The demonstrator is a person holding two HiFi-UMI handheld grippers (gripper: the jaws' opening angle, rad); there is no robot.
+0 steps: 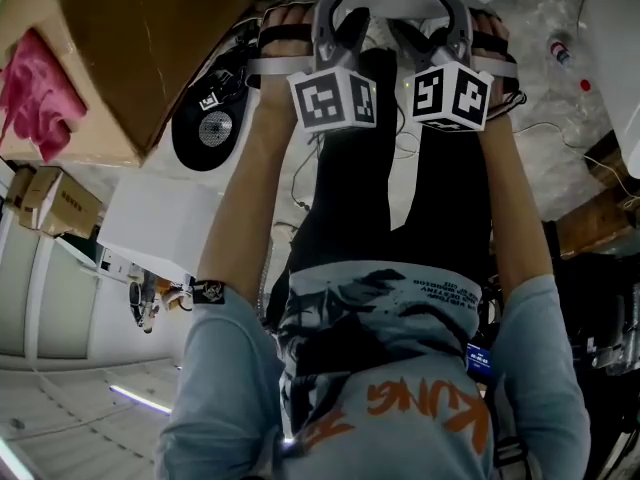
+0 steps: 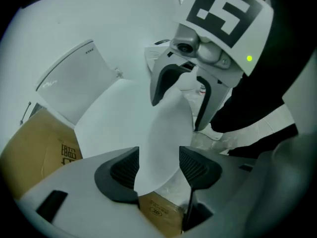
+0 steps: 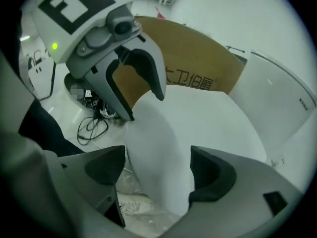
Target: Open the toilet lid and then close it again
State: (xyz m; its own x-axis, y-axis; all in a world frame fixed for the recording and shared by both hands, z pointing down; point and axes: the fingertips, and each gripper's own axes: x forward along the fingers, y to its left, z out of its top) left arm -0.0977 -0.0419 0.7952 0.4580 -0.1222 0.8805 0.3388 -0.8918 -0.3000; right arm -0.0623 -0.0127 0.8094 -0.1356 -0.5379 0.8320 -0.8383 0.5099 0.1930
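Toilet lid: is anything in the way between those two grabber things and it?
Nothing visible is in the way. The toilet lid's front edge already sits between the open jaws of the left gripper and the right gripper, with no other object between the pads and the lid.

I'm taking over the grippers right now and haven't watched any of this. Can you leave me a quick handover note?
Left gripper: jaws apart, front edge of the toilet lid between them, not clamped.
Right gripper: the same, alongside the left one.
The lid looks lowered and runs from the tank toward the grippers; I can't tell if it is fully seated.
Done: unclear whether it has been opened.
Left: if not, lift it, then close it.
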